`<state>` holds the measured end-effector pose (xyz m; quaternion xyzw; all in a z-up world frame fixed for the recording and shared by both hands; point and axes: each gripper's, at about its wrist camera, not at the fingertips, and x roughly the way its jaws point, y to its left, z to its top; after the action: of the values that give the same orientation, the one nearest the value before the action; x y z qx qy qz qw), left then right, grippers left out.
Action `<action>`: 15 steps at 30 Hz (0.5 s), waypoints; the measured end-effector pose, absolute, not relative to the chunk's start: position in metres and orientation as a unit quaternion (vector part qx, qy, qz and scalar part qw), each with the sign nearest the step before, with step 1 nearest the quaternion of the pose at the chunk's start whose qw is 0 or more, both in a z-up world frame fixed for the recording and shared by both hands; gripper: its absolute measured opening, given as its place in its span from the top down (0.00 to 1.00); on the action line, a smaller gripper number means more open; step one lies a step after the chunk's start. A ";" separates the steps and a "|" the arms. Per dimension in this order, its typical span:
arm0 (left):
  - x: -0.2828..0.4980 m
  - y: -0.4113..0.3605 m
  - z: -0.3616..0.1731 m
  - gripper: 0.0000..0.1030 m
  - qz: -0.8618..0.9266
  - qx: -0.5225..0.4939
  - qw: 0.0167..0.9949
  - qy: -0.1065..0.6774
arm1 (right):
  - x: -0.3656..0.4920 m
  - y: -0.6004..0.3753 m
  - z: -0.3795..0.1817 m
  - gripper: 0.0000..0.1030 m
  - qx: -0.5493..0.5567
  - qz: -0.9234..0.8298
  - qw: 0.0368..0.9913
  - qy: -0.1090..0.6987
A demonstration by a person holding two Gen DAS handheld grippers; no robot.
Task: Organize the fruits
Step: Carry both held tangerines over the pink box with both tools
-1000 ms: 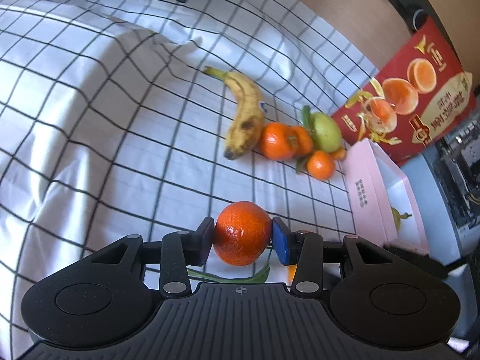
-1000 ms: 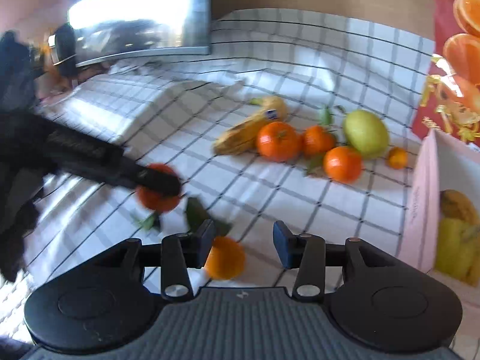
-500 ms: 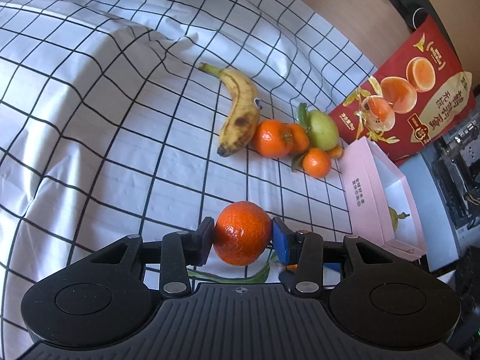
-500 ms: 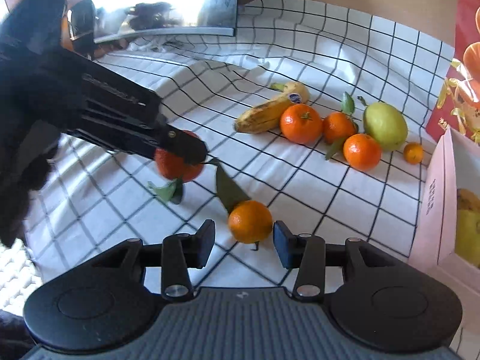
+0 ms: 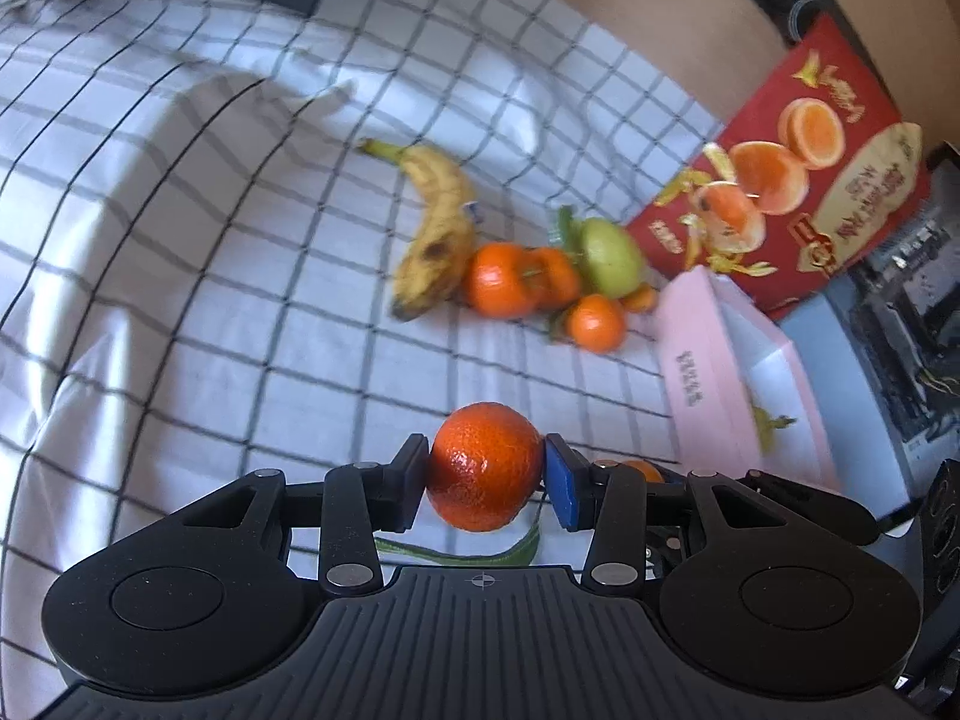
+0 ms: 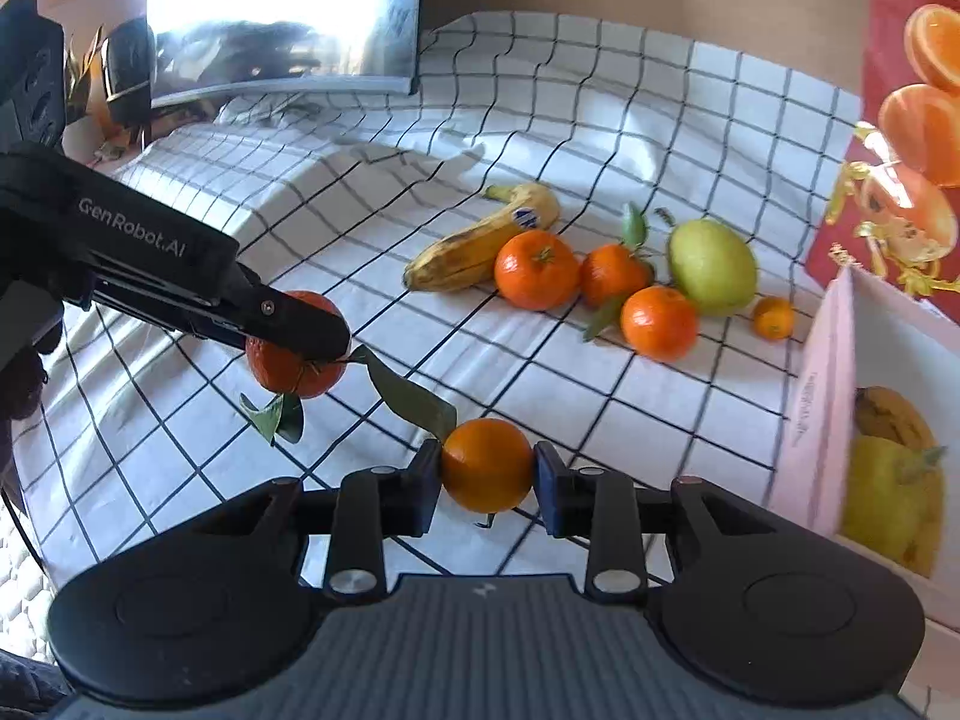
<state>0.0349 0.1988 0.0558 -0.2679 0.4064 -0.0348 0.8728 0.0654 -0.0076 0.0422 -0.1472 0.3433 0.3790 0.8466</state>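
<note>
orange fills both claws: low centre of the left wrist view, the left gripper is clamped on a deep-orange mandarin. low centre of the right wrist view, the right gripper is closing its jaws on a smaller leafy mandarin, pads at its sides. banana and pale green fruit lie mid-frame on the checked cloth; pink box at right edge.

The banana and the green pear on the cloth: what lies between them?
In the right wrist view, two mandarins sit in a row between the banana and the green pear: a larger one against the banana, then a leafy one.

Black hand-held gripper, silver screws
</note>
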 end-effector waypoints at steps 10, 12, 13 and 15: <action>0.058 0.133 0.148 0.55 -0.146 -0.201 0.917 0.312 | 0.046 -0.076 0.115 0.69 -0.090 0.335 0.902 0.258; 0.066 0.116 0.168 0.55 -0.178 -0.186 0.922 0.290 | 0.039 -0.098 0.133 0.69 -0.077 0.315 0.917 0.232; 0.072 0.107 0.177 0.55 -0.195 -0.179 0.922 0.282 | 0.035 -0.109 0.140 0.69 -0.071 0.303 0.924 0.221; 0.085 0.087 0.189 0.55 -0.221 -0.173 0.919 0.276 | 0.028 -0.131 0.151 0.69 -0.062 0.275 0.937 0.206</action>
<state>0.0853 0.0872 0.1885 -0.1733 0.2759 -0.2208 0.9193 0.0276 -0.1308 0.1511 -0.0619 0.2061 0.2746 0.9372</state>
